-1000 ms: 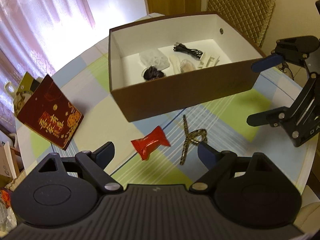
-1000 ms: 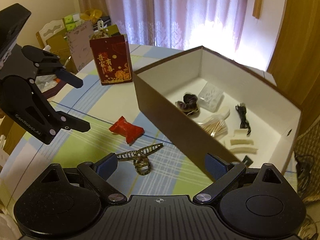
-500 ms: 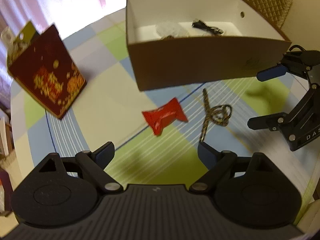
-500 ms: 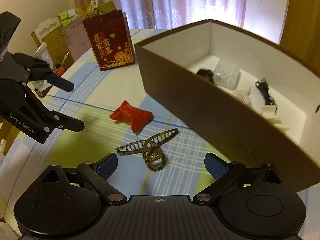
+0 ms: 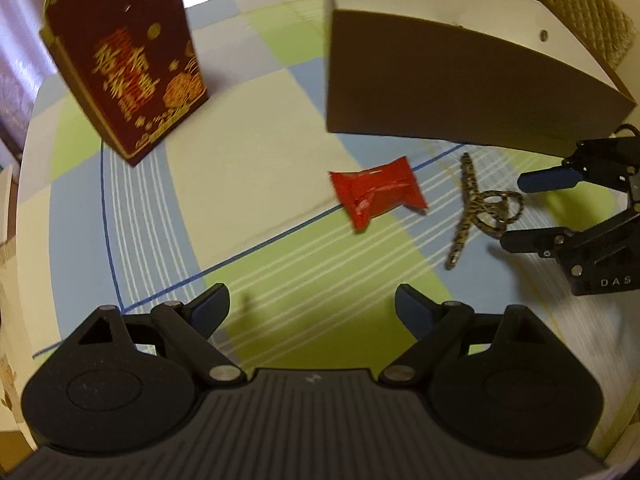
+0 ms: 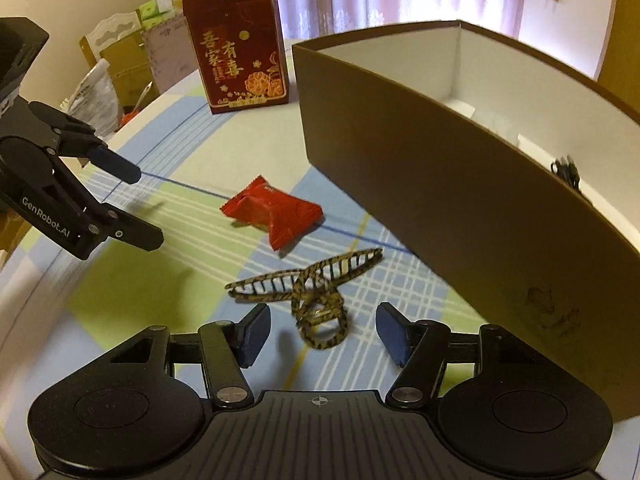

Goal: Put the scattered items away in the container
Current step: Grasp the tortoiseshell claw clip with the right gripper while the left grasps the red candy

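Leopard-patterned plastic marked the hair claw clip (image 6: 310, 294), which lay on the checked tablecloth (image 6: 132, 300) just in front of the right gripper (image 6: 322, 334), its ring handles nearest the blue fingertips (image 6: 252, 334). Those fingers were spread wide with nothing between them, one on either side of the handles, which reads as lining up to close on the clip from above; contact had not yet been made. Just beyond the clip sat a red snack packet (image 6: 276, 216), near it but apart, and both lay close to the outer wall of the brown cardboard box (image 6: 440, 184), the container they belong in. Inside the box only a dark cable end (image 6: 566, 170) and some pale shapes showed over the rim; the rest was hidden by the wall.

The left gripper (image 5: 312, 310) was likewise released and empty, hovering over green and blue squares with the packet (image 5: 376, 196) ahead of it, probably its own target. From that side the clip (image 5: 476, 210) lay between the right gripper's fingers (image 5: 550, 178). A dark red gift bag (image 5: 128, 52) stood upright well off to the side, out of the way. The clip's open, springy teeth could snag or skid if pinched off-centre.
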The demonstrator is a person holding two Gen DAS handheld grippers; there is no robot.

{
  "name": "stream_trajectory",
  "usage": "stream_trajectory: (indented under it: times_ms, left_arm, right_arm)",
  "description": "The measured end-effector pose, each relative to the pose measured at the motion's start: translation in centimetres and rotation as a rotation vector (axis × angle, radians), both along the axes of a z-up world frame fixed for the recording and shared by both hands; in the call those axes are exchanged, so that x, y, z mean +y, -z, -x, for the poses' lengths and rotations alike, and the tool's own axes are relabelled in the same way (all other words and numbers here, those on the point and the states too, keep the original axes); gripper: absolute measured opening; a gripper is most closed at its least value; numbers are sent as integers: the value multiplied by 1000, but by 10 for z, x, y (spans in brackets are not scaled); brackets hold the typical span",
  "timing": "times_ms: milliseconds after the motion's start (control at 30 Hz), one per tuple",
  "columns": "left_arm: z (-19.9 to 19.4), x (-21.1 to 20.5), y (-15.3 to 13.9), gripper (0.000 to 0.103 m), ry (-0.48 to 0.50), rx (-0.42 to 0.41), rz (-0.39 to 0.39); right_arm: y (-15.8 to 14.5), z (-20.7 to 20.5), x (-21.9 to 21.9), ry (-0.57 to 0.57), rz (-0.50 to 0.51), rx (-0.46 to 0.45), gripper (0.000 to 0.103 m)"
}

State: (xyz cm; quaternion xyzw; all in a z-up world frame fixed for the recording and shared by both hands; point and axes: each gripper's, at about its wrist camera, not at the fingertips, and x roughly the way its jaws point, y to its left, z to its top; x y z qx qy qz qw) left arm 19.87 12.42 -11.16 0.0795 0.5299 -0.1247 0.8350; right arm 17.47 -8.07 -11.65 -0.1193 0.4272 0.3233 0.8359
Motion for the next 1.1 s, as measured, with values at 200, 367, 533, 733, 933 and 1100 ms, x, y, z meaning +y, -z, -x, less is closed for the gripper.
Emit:
stream_trajectory:
  times_ms: [200,367,533,733,933,1100]
  left_arm:
    - [-6,4,4,87,-22,5,11]
    - [-9,-1,8,87,-12,9,22]
    - [-12,-11,11,87,10,6,42]
    - [-22,-34,15,87,36,-3,70]
    - [-39,-55,18,84,24,-51,60]
    - [-54,-67,26,75,25,-60,40]
  right_arm:
    - [7,-5,7,-43,6,-19,39]
    - [8,-4,6,-40,24,-22,34]
    - [4,2,-16,96,47,2,34]
    - [-2,22,-47,323,50,30,34]
    - [-5,33,-66,462,41,27,34]
    - [-8,38,-79,510,40,25,34]
